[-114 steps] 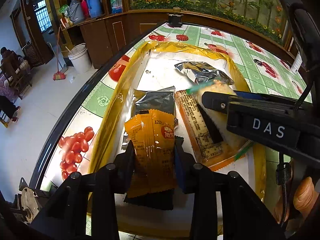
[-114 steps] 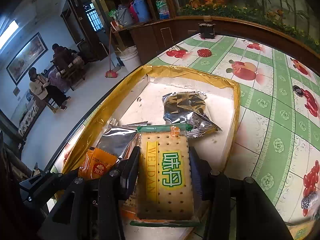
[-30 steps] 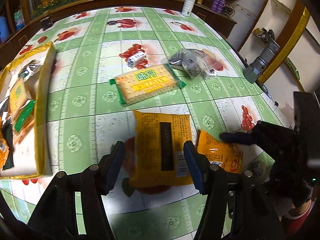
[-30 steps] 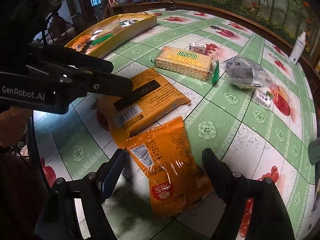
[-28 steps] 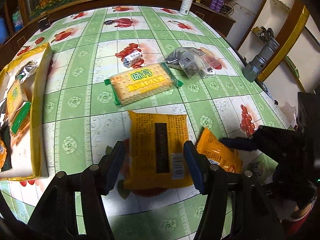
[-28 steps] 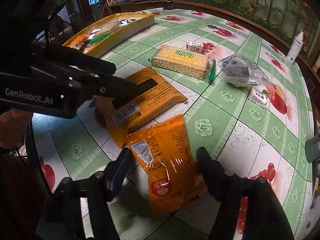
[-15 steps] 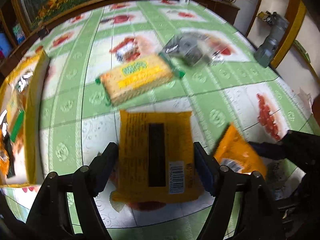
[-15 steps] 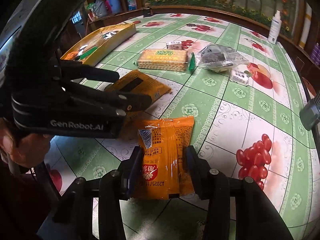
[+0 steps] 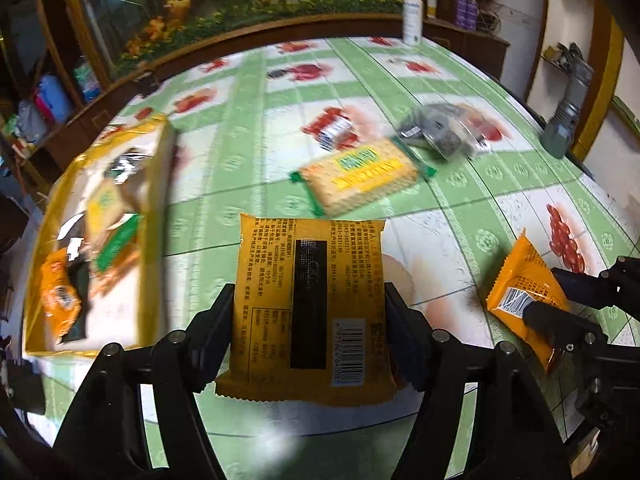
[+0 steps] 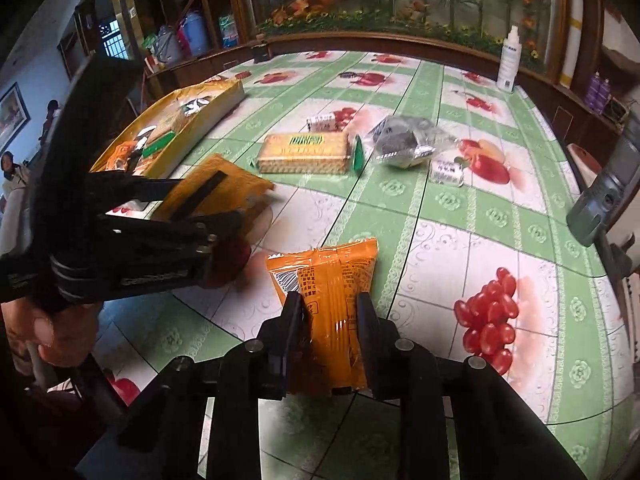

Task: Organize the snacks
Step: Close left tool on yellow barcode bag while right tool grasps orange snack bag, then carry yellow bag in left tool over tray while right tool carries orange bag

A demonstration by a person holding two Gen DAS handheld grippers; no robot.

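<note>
From the left wrist camera, the left gripper (image 9: 308, 312) has its jaws closing, one finger on each side of a wide yellow snack packet (image 9: 310, 304) whose printed back and barcode face up; the pads sit right at the packet's edges and it looks gripped between them, above the green-and-white fruit-patterned tablecloth (image 9: 248, 128). To the left lies the yellow-rimmed tray (image 9: 154, 216), already holding several packets, though blur makes them hard to sort out. Farther back on the cloth rests a green-ended cracker pack (image 9: 360, 178), with a clear bag of dark pieces (image 9: 440, 134) just beyond it and a small red-and-white wrapped item (image 9: 332, 132) near them. At the right edge the right gripper (image 9: 560, 292) pinches an orange snack pouch (image 9: 524, 288). From the right wrist camera, that right gripper (image 10: 328, 316) is closing on the orange pouch (image 10: 326, 288), the pads pressed into its crinkled lower half while its upper end sticks out ahead of the fingers, over the cloth. To the left, the left gripper (image 10: 224, 200) carries the yellow packet (image 10: 212, 194) tilted, a hand (image 10: 44, 336) wrapped round its handle below. The tray (image 10: 212, 114) sits beyond it, and the cracker pack (image 10: 304, 152) and clear bag (image 10: 408, 142) lie mid-table.
</note>
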